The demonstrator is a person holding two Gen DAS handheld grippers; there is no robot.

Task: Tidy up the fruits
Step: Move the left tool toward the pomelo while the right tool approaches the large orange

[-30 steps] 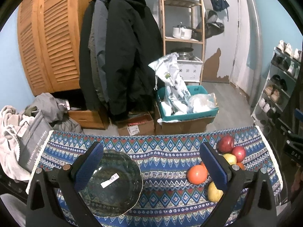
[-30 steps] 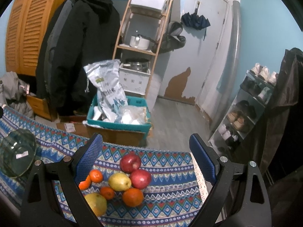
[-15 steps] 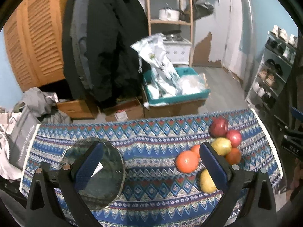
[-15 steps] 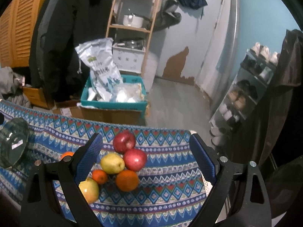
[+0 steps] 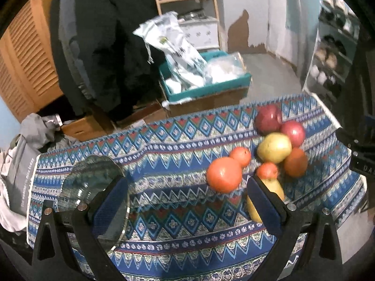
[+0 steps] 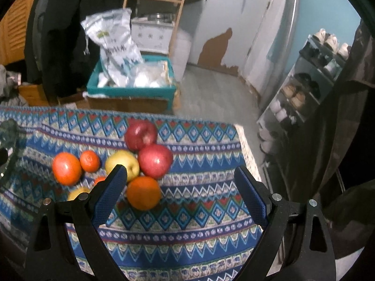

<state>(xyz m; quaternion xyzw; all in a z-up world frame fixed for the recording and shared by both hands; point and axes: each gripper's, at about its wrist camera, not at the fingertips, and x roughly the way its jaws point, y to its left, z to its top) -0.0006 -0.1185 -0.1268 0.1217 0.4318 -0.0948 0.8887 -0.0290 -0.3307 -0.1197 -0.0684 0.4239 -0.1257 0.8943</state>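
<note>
Eight fruits are seen heaped loose near the right edge of the counter [image 6: 206, 224], on a patterned cloth [image 5: 182, 213]: two red apples [image 6: 155, 160], a yellow apple [image 6: 122, 164], a large orange [image 6: 144, 193], a second orange [image 5: 224, 174], two small mandarins [image 5: 240, 156] and a pale yellow fruit [image 5: 274, 187] half hidden behind a finger. Nothing has been gripped; the left claw [image 5: 187, 199] and the right claw [image 6: 180, 187] are both held spread wide above the cloth.

Because the fruits lean on one another, the pile could be set rolling if one were nudged, and a red apple could be lost over the far edge. A round fruit could also be squeezed out of the pads if pinched off-centre.

A glass bowl [image 5: 93, 182] stands near the left edge of the counter, and no fruit is seen in it. It might be knocked by the left claw, whose finger is seen in front of its rim.
</note>
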